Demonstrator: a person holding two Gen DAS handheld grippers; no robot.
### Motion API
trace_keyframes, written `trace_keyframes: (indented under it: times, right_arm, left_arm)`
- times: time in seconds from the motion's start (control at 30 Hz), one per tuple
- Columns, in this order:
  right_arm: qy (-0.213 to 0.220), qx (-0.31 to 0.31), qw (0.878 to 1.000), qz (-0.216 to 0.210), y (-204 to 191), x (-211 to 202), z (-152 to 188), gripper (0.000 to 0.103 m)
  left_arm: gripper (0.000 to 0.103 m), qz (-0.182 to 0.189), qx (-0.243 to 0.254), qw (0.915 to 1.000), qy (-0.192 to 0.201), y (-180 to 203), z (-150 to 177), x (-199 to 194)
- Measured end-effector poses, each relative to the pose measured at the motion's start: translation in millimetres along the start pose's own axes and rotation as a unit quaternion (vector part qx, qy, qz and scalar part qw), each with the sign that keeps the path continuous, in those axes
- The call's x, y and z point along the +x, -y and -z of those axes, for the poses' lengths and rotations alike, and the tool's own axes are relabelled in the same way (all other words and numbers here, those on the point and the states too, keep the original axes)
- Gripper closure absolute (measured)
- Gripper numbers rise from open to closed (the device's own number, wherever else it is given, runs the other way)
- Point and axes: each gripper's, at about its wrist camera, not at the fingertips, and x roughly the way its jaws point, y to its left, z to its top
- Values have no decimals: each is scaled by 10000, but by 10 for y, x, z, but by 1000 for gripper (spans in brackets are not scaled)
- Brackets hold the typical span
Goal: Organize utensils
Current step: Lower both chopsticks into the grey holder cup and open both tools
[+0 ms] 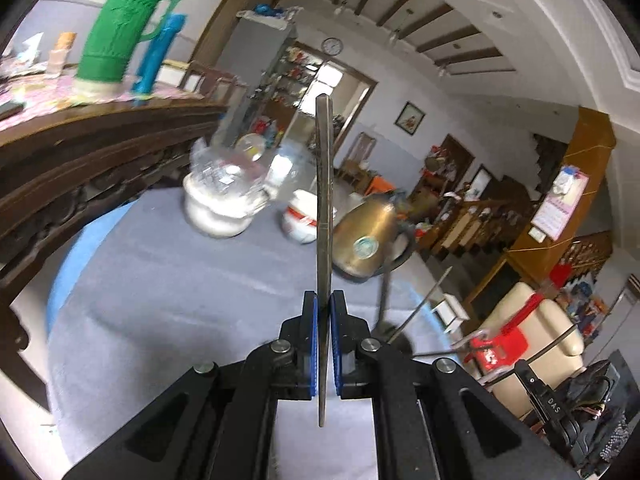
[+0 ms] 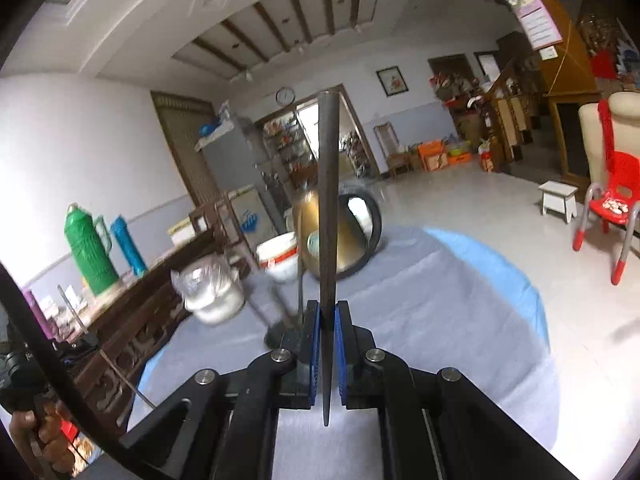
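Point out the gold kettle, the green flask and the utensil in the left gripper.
Gold kettle (image 1: 362, 232): left wrist view, on its body.
Green flask (image 1: 120, 20): left wrist view, on its body.
Utensil (image 1: 324, 184): left wrist view, on its shaft.

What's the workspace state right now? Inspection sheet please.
Surface: round table, grey cloth over it.
Job's things: thin metal utensil in the left gripper; tapered metal utensil in the right gripper; more rods stand in a dark holder.
Clutter: brass kettle, white bowl, plastic-wrapped pot.
Grippers: both shut on their utensils.
Cables: black cable at the right view's left edge.
Surroundings: wooden sideboard, green thermos, red chair.
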Motion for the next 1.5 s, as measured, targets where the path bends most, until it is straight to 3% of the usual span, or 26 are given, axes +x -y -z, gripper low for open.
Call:
trace_keyframes:
  times: [0.27, 0.5, 0.9, 1.5]
  right_arm:
    - [475, 60, 9984, -288, 78, 176, -594, 95]
    - [286, 42, 9975, -649, 20, 568, -786, 95]
    - [-214, -95, 9956, -910, 56, 1064, -710, 95]
    - [-790, -283, 9903, -1105, 63, 1441, -531, 95]
  left_arm:
    - [97, 311, 136, 9994, 88, 442, -211, 375]
    - [97, 416, 274, 9987, 99, 723, -325, 702]
    - [97, 358, 382, 9984, -213, 849, -198, 1192]
    - [97, 199, 863, 9951, -437, 981, 31, 1488]
